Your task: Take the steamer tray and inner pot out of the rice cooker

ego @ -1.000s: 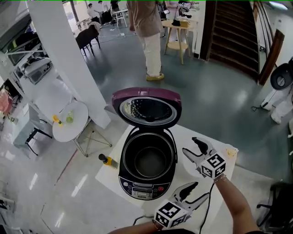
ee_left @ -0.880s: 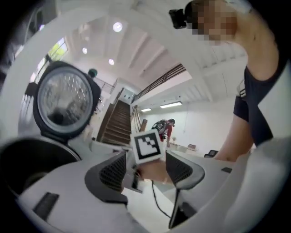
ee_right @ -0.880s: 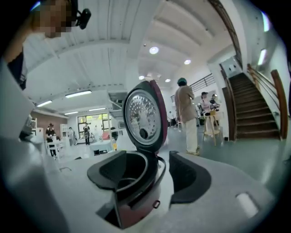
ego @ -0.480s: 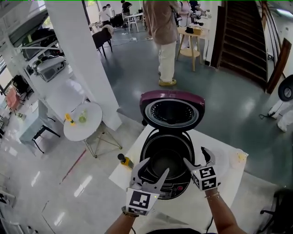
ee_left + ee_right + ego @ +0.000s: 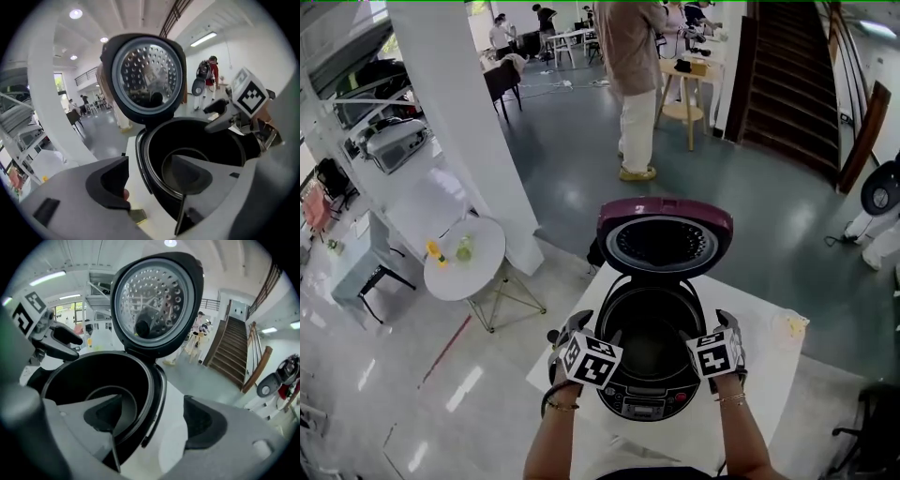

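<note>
The rice cooker [image 5: 649, 401] stood on the white table [image 5: 769, 367], lid [image 5: 664, 234] raised, inner pot [image 5: 652, 339] seated inside. The left gripper [image 5: 150, 161] was spread astride the cooker's left rim. The right gripper [image 5: 152, 401], jaws just opening wide, straddled the right rim, pinching nothing

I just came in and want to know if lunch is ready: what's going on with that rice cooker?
A person stands over the open rice cooker on the white table, a hand-held gripper in each hand. The left hand-held gripper and right hand-held gripper straddle opposite sides of its rim, one jaw inside the dark inner pot, one outside. Neither grips yet; the right jaws have just been opening. The pot is still in the cooker.
</note>
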Action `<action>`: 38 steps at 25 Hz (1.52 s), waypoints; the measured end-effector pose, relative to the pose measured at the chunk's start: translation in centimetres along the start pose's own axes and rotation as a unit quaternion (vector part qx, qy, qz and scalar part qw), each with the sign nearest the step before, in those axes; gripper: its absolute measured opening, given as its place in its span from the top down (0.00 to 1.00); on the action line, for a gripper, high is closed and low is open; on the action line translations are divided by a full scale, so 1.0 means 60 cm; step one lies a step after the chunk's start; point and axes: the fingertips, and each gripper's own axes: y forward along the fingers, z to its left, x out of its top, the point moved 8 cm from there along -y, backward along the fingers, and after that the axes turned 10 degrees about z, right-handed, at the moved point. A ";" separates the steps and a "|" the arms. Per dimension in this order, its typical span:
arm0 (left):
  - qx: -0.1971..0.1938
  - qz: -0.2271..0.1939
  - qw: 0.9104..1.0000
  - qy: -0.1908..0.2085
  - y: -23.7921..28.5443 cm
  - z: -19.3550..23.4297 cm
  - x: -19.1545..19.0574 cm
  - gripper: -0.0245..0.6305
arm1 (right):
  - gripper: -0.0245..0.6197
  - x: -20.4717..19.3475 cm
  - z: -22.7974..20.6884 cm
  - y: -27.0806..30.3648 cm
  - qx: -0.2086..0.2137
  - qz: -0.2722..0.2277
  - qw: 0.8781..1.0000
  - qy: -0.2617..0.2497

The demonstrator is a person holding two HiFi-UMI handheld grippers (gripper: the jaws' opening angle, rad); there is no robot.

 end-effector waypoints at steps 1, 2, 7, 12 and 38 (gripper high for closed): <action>-0.006 0.015 1.000 0.008 0.010 0.002 0.005 0.53 | 0.35 0.006 0.002 0.003 -0.006 0.012 1.000 -0.007; -0.012 0.025 1.000 0.015 0.020 0.003 0.011 0.53 | 0.35 0.010 0.005 0.006 -0.012 0.023 1.000 -0.014; -0.029 0.066 0.996 0.043 0.062 0.000 0.029 0.53 | 0.35 0.024 0.022 0.039 -0.016 0.070 0.997 -0.036; -0.011 0.126 0.989 0.078 0.107 -0.002 0.017 0.53 | 0.35 0.020 0.015 0.071 -0.054 0.111 0.990 -0.072; 0.091 0.020 0.994 0.052 -0.032 0.001 0.057 0.79 | 0.90 0.083 0.019 -0.097 -0.053 -0.033 0.995 -0.083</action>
